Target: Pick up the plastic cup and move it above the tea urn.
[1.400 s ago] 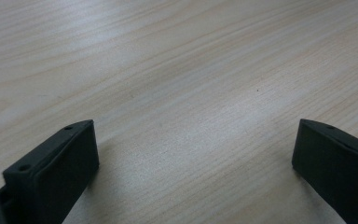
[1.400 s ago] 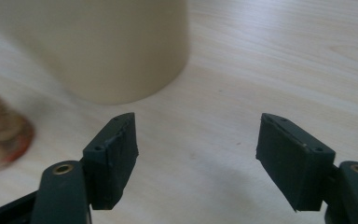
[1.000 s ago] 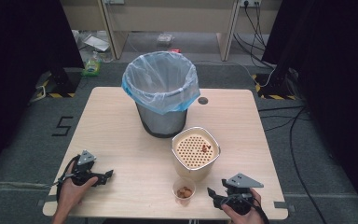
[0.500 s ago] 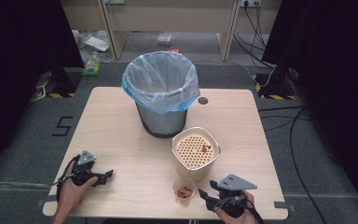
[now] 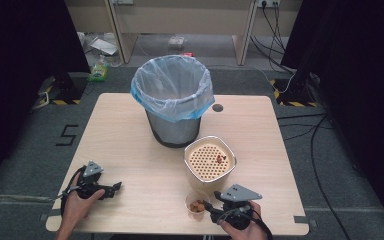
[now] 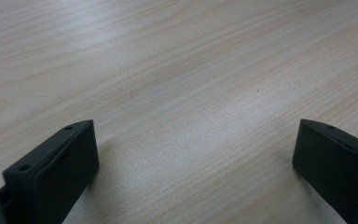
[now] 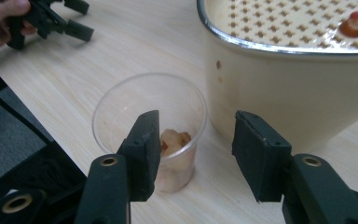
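High view: right tool (image 5: 211, 210) lies low at the desk's (image 5: 130, 135) near edge beside the cup (image 5: 196, 204), jaws half-spread and just closing, pinching nothing; left tool (image 5: 114, 188) rests spread.

your high view is evenly lit from above, with the table (image 5: 130, 130) bright and the room's sides falling to black. it's soft and slightly grainy. in your left gripper view, pale glare washes the wood's far part and the near jaws blur. the cup (image 7: 149, 126) looks sharp enough, with soft shadows.
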`<act>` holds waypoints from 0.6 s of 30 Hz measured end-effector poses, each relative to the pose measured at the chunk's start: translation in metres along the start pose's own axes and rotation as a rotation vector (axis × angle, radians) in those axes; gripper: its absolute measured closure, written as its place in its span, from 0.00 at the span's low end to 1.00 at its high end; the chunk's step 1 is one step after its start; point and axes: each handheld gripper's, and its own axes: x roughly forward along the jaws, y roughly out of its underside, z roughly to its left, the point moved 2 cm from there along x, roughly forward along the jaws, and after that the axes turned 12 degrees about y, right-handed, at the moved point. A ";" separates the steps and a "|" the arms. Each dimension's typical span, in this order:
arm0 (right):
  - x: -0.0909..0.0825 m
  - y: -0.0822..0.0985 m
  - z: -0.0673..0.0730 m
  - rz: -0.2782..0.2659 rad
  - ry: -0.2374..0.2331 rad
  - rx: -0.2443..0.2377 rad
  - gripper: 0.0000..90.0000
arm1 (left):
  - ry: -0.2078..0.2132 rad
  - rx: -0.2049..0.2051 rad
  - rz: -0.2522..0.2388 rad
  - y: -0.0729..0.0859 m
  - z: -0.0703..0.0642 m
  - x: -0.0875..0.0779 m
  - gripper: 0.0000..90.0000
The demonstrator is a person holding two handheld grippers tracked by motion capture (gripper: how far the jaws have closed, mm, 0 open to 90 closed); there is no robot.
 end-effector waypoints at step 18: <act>0.013 0.027 -0.007 0.055 -0.066 -0.027 0.89 | 0.004 0.004 0.000 0.000 0.000 0.000 0.00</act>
